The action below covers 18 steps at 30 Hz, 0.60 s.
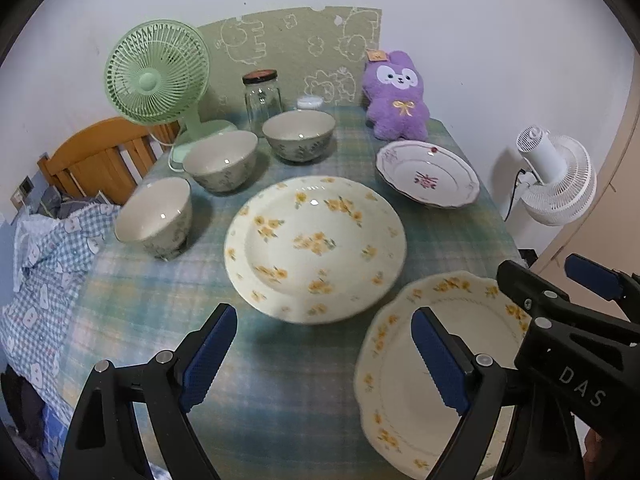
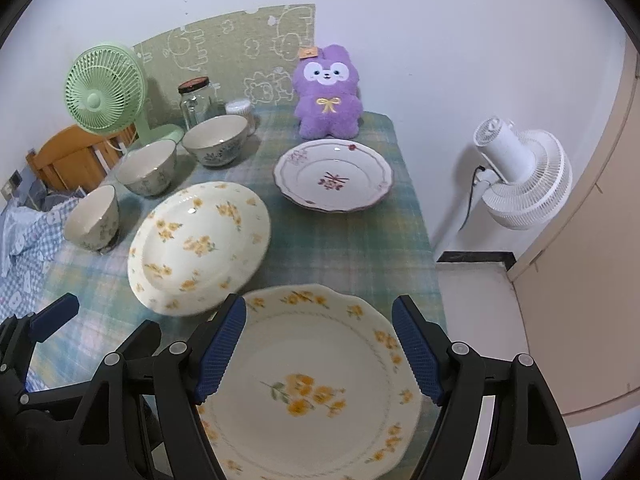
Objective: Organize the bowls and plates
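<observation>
On the checked tablecloth three floral bowls stand in a diagonal row at the left: near, middle and far. A deep round plate with yellow flowers lies at the centre. Behind it to the right is a white plate with a pink flower. A scalloped plate with yellow flowers lies near the front right corner. My left gripper hangs open over bare cloth in front of the deep plate. My right gripper hangs open above the scalloped plate, holding nothing.
At the back stand a green desk fan, a glass jar, a small white container and a purple plush toy. A white fan stands on the floor past the table's right edge. A wooden chair and checked fabric are on the left.
</observation>
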{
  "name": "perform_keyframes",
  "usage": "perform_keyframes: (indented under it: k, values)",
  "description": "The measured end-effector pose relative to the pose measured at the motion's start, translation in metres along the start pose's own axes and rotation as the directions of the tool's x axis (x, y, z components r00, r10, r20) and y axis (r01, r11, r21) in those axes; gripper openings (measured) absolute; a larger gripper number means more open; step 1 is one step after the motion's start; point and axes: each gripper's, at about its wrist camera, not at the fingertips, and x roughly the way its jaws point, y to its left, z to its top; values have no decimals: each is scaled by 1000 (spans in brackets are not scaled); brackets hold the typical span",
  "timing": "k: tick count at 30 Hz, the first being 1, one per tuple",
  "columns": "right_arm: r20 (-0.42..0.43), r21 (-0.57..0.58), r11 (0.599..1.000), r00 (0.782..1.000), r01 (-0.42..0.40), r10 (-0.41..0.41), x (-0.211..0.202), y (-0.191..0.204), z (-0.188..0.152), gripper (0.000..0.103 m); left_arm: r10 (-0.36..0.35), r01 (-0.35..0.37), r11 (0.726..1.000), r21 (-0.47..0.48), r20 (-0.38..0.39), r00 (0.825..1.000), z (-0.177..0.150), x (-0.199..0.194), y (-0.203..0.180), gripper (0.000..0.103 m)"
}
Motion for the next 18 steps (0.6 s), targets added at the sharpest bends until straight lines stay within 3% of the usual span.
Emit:
perform_keyframes:
  k: [3, 13, 18]
  values:
    - [2, -9, 1000, 1000, -28, 28, 6, 13, 10, 78, -8, 8, 1000, 5, 14, 1000, 8, 4, 12, 90]
    - [2, -4, 1000, 1000, 10, -10, 32, 51, 36, 78, -30, 31, 999, 26, -12, 999, 35, 40, 41, 90]
    - [-11, -12, 999, 999, 41, -41, 52, 63, 50, 81, -33, 34, 998, 49, -20, 999, 46, 60, 48, 85]
